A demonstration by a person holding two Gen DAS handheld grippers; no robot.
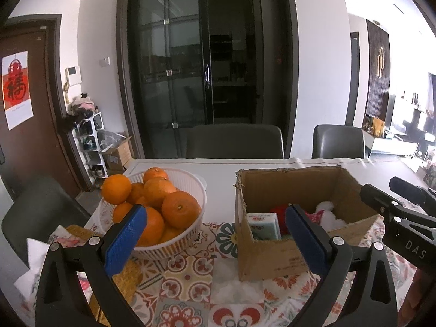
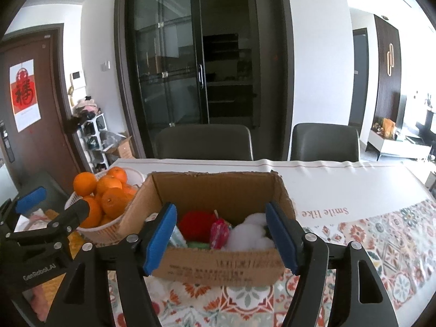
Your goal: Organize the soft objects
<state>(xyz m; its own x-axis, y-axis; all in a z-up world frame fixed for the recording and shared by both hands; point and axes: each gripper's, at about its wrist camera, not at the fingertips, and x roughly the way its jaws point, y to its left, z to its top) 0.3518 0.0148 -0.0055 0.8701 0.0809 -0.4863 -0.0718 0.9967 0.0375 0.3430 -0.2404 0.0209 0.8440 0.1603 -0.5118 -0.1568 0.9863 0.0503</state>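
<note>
An open cardboard box [image 2: 218, 267] stands on the patterned tablecloth. Inside lie a red fuzzy ball [image 2: 197, 224], a pink wrapped item [image 2: 219, 234], a white fluffy toy [image 2: 250, 234], a green thing [image 2: 197, 244] and a tissue pack [image 1: 263, 224]. My right gripper [image 2: 220, 239] hangs open in front of the box with nothing between its blue pads. My left gripper [image 1: 215, 241] is open and empty too, between the orange basket and the box [image 1: 272, 259]. The right gripper's black body [image 1: 403, 218] shows at the right edge of the left wrist view.
A white plastic basket [image 1: 174, 245] heaped with oranges [image 1: 179, 208] stands left of the box. A woven mat [image 1: 128, 272] and white paper [image 1: 32, 267] lie at the near left. Two grey chairs [image 2: 204, 141] stand behind the table. A white runner [image 2: 340, 188] covers the far side.
</note>
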